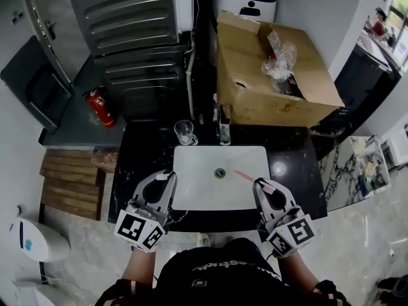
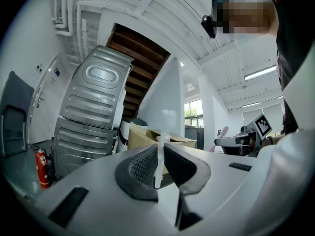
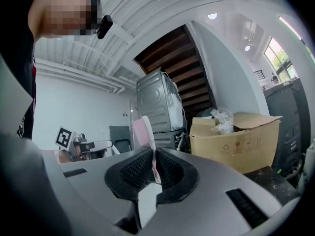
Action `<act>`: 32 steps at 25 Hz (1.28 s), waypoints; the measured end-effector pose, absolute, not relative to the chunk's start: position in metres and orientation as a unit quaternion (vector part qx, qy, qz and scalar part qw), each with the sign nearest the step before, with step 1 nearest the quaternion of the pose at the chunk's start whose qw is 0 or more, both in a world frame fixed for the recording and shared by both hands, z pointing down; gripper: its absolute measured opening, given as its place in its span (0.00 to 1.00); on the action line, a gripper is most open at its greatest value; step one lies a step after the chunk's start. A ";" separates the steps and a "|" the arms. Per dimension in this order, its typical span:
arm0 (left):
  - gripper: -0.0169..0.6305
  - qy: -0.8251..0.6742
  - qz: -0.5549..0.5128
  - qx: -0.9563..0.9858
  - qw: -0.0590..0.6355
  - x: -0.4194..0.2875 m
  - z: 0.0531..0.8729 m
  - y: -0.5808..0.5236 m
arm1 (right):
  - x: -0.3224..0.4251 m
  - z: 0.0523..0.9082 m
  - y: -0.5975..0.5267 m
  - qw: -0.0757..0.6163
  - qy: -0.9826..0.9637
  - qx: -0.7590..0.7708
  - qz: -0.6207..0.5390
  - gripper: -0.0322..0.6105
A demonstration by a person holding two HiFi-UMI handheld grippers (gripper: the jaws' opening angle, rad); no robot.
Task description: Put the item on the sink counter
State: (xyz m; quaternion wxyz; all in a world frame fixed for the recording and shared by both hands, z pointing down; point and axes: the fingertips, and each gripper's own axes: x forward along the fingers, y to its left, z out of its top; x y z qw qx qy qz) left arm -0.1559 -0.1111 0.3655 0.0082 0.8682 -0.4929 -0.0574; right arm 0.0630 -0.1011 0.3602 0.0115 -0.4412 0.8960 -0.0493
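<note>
Placement outstanding: left gripper [image 2: 161,154] fingers pinch a white stick-like item [image 2: 166,124], right gripper [image 3: 153,157] fingers pinch a pink toothbrush [image 3: 141,132], both above the sink's [image 1: 197,187] near corners, neither on the tabletop [image 1: 292,171]

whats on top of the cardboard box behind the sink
Crumpled clear plastic sits on the cardboard box, at a gap between its flaps. The flaps hide whatever is inside.

White stick [image 2: 160,159] in left tongs [image 2: 160,145]: top end a blur, kind unclear.
</note>
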 end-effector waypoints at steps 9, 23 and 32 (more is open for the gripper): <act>0.10 -0.521 -0.047 0.852 0.006 -0.161 0.378 -0.160 | 0.065 0.363 -0.123 0.010 0.906 -0.420 -0.054 0.14; 0.10 -0.537 -0.015 0.843 -0.028 -0.170 0.420 -0.297 | 0.072 0.345 -0.121 0.031 0.907 -0.417 -0.050 0.14; 0.10 -0.557 0.014 0.830 0.021 -0.183 0.503 -0.347 | 0.092 0.359 -0.119 -0.006 0.894 -0.445 -0.054 0.14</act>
